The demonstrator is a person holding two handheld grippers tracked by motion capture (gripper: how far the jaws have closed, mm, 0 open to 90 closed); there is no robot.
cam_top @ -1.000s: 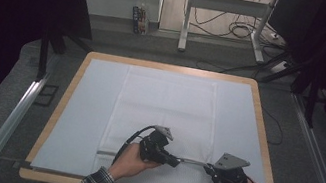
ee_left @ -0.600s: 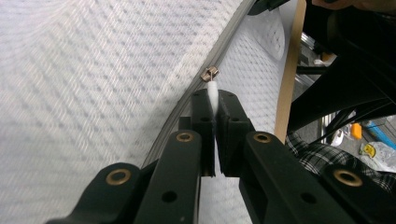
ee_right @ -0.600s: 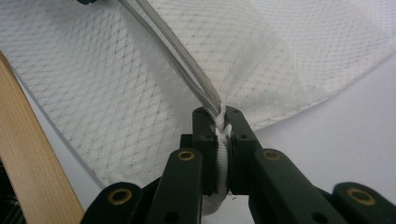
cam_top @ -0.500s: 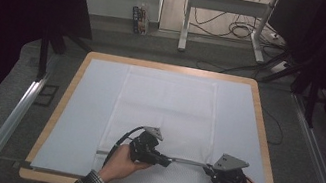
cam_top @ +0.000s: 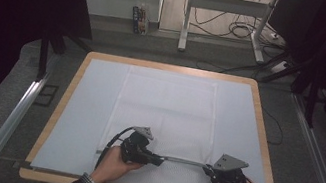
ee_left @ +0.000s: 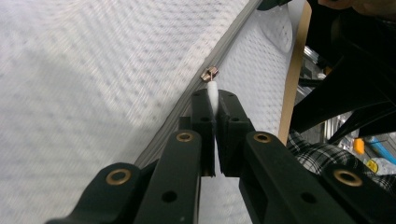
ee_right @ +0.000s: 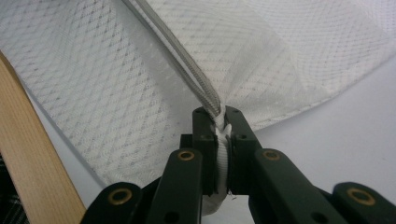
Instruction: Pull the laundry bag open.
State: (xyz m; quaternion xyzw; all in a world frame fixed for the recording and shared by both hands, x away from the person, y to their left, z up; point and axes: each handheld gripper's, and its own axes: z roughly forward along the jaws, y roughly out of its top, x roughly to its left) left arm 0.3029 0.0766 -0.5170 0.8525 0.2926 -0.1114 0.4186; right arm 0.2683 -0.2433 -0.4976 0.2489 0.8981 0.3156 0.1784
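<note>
Hands come in at the near edge of the wooden-rimmed table (cam_top: 261, 120), each holding a black two-jaw gripper low over a white mesh zippered bag (cam_top: 168, 107) that lies flat on the pale blue table cover (cam_top: 87, 103).

At the near right, the right gripper (cam_top: 208, 169) has its jaws pressed together on the bunched white fabric at the end of the grey zipper (ee_right: 187, 65), with the mesh spreading away beyond it.

To its left, the left gripper (cam_top: 159, 161) has its jaws almost closed, pinching the white pull tab (ee_left: 213, 93) that hangs from the small metal slider (ee_left: 209, 73). The grey zipper runs straight between the two tools, near the bag's front edge.

Farther off, the rest of the bag stretches flat toward the table's far side. Beyond the table stand metal frame legs (cam_top: 186, 19) and loose cables (cam_top: 243, 29) on the floor.
</note>
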